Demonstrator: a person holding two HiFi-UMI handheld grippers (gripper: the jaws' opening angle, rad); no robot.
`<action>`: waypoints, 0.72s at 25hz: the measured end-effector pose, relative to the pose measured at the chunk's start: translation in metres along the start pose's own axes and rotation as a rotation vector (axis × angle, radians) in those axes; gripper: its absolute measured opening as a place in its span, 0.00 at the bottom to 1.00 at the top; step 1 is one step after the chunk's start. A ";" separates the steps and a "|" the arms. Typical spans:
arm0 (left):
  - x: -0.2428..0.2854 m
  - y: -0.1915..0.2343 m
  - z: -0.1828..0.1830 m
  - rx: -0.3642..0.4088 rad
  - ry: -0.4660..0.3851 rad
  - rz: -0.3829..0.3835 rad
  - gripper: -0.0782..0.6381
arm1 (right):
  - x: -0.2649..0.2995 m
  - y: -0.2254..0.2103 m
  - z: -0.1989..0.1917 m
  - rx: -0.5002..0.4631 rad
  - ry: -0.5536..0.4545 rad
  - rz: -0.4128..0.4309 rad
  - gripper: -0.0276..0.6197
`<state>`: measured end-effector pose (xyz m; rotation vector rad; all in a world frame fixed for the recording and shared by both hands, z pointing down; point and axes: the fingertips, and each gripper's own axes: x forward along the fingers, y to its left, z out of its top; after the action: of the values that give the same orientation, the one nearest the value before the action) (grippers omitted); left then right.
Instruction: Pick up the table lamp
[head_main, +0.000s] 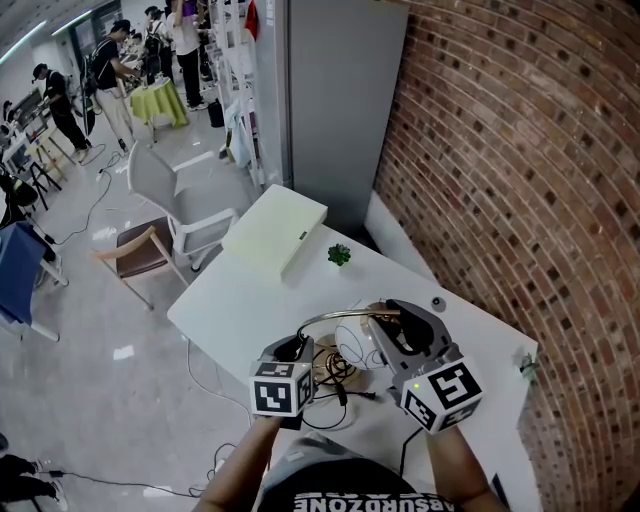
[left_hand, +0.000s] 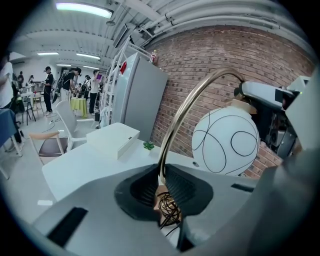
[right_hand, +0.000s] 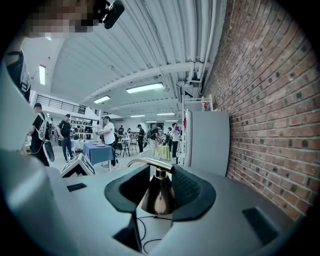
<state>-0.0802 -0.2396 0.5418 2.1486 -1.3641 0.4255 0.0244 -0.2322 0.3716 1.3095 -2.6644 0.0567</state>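
The table lamp has a thin curved brass stem (left_hand: 186, 112), a white globe shade (left_hand: 226, 141) with black lines and a brass cone cap (right_hand: 157, 196). My left gripper (left_hand: 161, 182) is shut on the lower stem, above a tangle of dark cable (left_hand: 168, 208). My right gripper (right_hand: 157, 192) is shut on the brass cone at the top of the shade. In the head view both grippers, left (head_main: 291, 354) and right (head_main: 402, 326), sit close together over the white table (head_main: 230, 300), joined by the arching stem (head_main: 335, 314). The lamp's base is hidden.
A flat white box (head_main: 275, 232) and a small green plant (head_main: 340, 255) lie on the table's far part. A brick wall (head_main: 520, 180) runs along the right, with a grey cabinet (head_main: 340, 100) behind. Chairs (head_main: 180, 210) stand left of the table, and people are in the far hall.
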 end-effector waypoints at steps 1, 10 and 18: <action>-0.001 -0.001 0.002 0.001 -0.003 0.001 0.16 | -0.001 0.000 0.001 0.001 -0.002 -0.001 0.25; -0.015 -0.007 0.019 0.018 -0.040 -0.004 0.16 | -0.008 0.001 0.019 -0.007 -0.034 0.009 0.25; -0.026 -0.014 0.035 0.019 -0.078 -0.019 0.16 | -0.013 0.002 0.040 -0.031 -0.075 0.025 0.25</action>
<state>-0.0798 -0.2369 0.4959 2.2126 -1.3859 0.3526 0.0251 -0.2252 0.3301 1.2937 -2.7324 -0.0306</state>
